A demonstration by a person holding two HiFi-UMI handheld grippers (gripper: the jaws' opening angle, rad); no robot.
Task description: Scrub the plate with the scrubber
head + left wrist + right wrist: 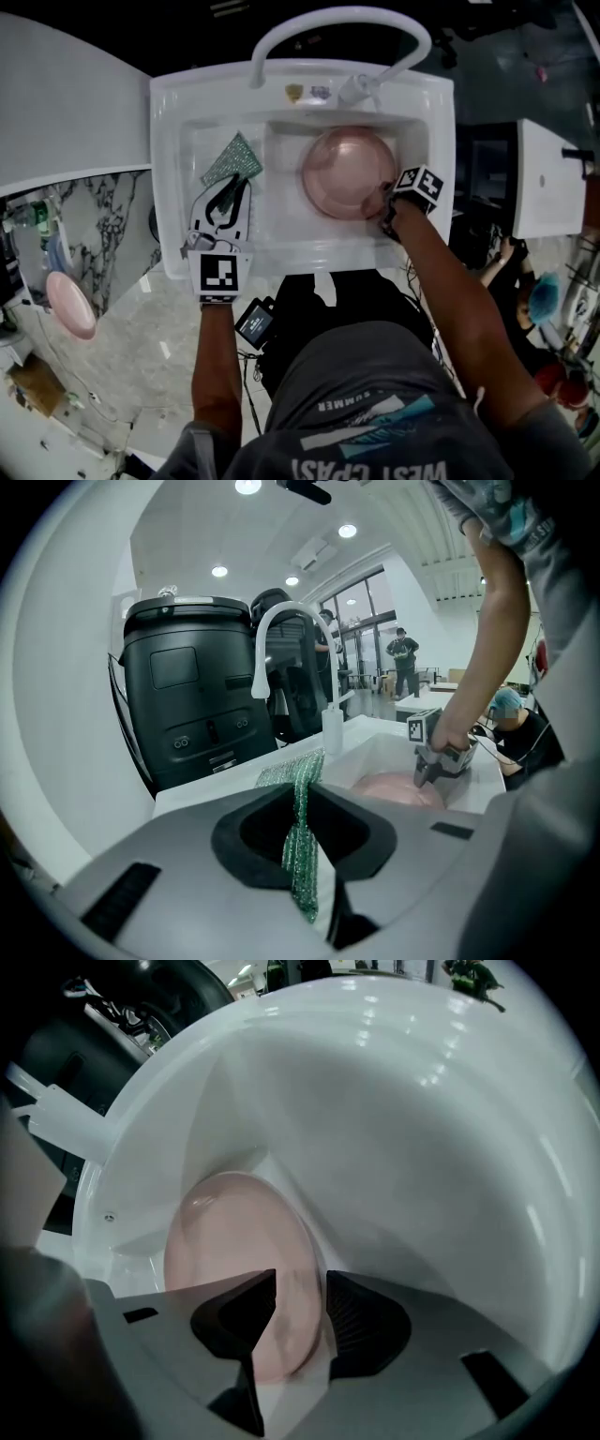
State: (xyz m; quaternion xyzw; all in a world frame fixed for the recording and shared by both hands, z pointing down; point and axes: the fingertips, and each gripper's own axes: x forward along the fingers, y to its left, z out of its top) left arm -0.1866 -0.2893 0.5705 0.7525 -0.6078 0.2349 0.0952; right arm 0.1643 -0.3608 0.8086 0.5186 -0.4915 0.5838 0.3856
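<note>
Pink plate (349, 172), glittery green scrubber (232, 160)

Test hall with a mock washing station.
A white sink (165, 187) stood alone on marbled floor (141, 347), under ceiling spotlights (348, 531), tall glass doors (361, 644) behind.

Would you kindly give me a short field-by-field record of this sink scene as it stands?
sink: white, curved faucet at the back
plate: pink, lying in the basin
scrubber: green, over the sink's left part
left gripper: shut on the scrubber
right gripper: open, pointing down, fingers astride the plate's right rim
</note>
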